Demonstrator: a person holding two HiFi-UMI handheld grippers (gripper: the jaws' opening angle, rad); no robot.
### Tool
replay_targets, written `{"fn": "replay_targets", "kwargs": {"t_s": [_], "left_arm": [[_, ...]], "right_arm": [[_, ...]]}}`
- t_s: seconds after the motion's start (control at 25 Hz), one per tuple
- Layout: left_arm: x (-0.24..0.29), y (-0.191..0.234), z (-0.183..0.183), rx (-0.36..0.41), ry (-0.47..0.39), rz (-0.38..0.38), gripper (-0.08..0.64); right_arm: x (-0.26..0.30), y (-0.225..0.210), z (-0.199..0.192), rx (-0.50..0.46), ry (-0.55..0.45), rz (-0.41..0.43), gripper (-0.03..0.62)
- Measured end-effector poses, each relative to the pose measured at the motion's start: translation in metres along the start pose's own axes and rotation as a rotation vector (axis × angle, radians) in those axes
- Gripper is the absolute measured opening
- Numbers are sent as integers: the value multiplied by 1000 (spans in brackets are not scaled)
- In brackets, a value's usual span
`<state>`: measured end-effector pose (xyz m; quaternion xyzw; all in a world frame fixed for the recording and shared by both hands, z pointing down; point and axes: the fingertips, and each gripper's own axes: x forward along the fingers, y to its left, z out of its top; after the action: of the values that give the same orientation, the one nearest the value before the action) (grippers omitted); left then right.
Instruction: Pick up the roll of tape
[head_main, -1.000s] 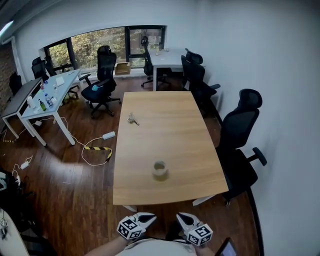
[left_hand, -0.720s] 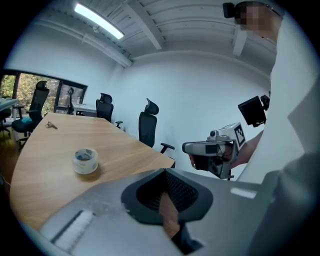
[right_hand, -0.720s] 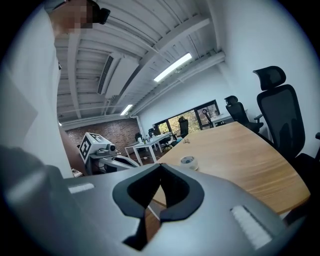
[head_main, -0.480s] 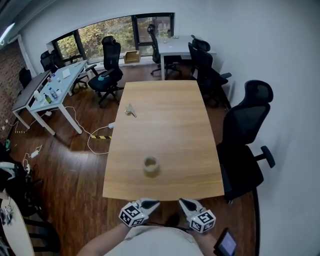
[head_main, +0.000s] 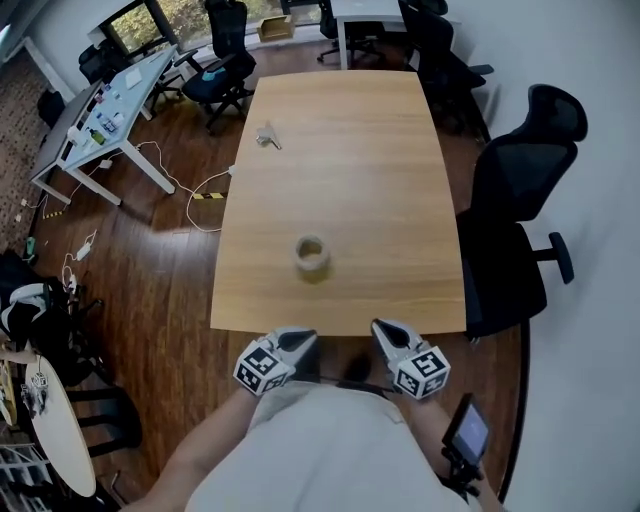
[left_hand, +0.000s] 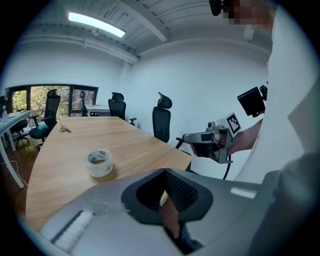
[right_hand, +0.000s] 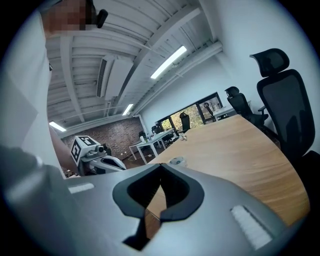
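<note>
The roll of clear tape (head_main: 312, 257) lies flat on the wooden table (head_main: 400, 180), toward its near end; it also shows in the left gripper view (left_hand: 99, 162) and, small, in the right gripper view (right_hand: 176, 161). My left gripper (head_main: 297, 341) and right gripper (head_main: 385, 331) hover side by side just off the table's near edge, short of the tape. Both are shut and empty. The left gripper's tips (left_hand: 165, 172) meet in its own view, and the right gripper's tips (right_hand: 161, 165) likewise.
A small bunch of keys (head_main: 267, 135) lies at the table's far left. A black office chair (head_main: 520, 200) stands by the right side. White desks (head_main: 105, 110) and floor cables (head_main: 190, 190) are to the left. A small screen device (head_main: 466, 430) hangs near my right arm.
The person has stepped up to the table, and both grippers now sit at its near edge. The tape has stayed where it was on the table.
</note>
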<state>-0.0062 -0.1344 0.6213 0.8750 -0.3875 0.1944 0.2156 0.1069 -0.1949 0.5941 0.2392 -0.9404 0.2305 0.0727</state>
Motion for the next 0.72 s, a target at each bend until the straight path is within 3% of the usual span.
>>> {"fn": "replay_targets", "kwargs": {"t_s": [0.2, 0.4, 0.72], "left_arm": [[6, 30, 0, 35, 37, -11, 6], [18, 88, 10, 104, 118, 23, 6], [31, 112, 29, 133, 145, -8, 6]], "right_arm": [[25, 3, 2, -24, 39, -5, 6], [61, -4, 18, -36, 51, -12, 6], [83, -10, 29, -6, 93, -28, 6]]}}
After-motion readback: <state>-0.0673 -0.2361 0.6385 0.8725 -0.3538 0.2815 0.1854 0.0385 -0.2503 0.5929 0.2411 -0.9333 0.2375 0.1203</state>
